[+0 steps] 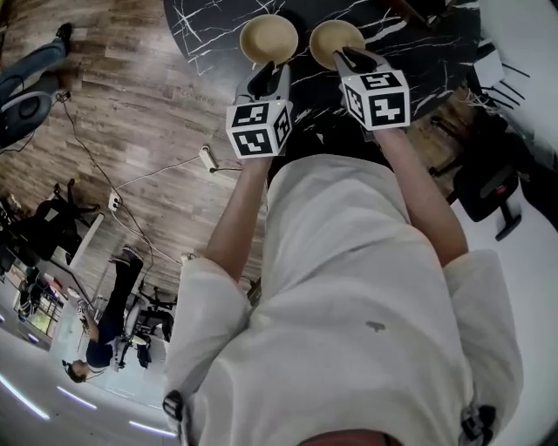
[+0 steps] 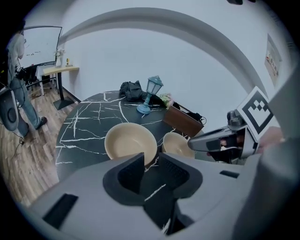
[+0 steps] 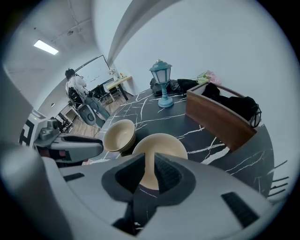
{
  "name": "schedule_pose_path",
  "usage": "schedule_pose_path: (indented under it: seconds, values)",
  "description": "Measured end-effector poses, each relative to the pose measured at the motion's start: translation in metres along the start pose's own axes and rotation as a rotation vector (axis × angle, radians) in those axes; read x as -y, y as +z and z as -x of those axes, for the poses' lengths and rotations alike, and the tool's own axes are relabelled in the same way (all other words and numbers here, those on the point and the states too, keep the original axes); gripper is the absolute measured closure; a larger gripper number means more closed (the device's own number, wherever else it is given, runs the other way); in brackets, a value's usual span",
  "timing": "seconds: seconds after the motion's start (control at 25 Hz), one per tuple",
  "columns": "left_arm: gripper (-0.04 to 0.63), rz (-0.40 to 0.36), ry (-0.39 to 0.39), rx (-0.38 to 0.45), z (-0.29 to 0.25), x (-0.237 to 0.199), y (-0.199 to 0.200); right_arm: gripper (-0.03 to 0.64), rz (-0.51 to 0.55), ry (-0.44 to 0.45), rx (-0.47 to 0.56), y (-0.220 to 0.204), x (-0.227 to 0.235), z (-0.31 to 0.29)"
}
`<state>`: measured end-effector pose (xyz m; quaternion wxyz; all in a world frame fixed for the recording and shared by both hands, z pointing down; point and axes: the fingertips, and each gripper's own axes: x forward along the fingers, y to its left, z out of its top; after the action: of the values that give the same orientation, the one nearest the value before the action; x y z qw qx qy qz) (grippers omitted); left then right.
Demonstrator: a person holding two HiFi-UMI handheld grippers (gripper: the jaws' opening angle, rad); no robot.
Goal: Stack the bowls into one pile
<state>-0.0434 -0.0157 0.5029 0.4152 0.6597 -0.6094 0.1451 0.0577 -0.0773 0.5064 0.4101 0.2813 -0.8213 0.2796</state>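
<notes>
Holds the left gripper (image 1: 270, 74) over the near edge of the black marbled table (image 1: 209, 26), jaws parted by a narrow gap with nothing in it, tips just short of the near rim of the left bowl (image 1: 268, 37). Holds the right gripper (image 1: 350, 59) alongside, jaws likewise slightly parted and clamping nothing, tips at the near rim of the right bowl (image 1: 336, 37). Leaves both cream bowls upright, just beside each other and unstacked, with a blue lantern (image 3: 161, 84) and a wooden box (image 3: 220, 117) farther back.
</notes>
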Motion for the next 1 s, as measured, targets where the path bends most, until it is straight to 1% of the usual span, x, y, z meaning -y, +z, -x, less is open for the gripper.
schedule_pose_path:
  seconds: [0.4,0.6,0.84,1.0]
  values:
    - [0.489,0.076,-0.060,-0.005,-0.020,0.046,-0.022,0.534,0.059,-0.033,-0.032,-0.007,0.032,0.005]
    - [0.486,0.094,-0.079,-0.002,-0.031,0.052,-0.022,0.517,0.088,-0.058,-0.042,-0.009,0.046,0.005]
    - [0.486,0.108,-0.103,-0.004,-0.044,0.058,-0.022,0.508,0.083,-0.073,-0.050,-0.012,0.059,-0.001]
    - [0.486,0.114,-0.093,0.002,-0.052,0.059,-0.022,0.508,0.084,-0.064,-0.057,-0.015,0.063,-0.007]
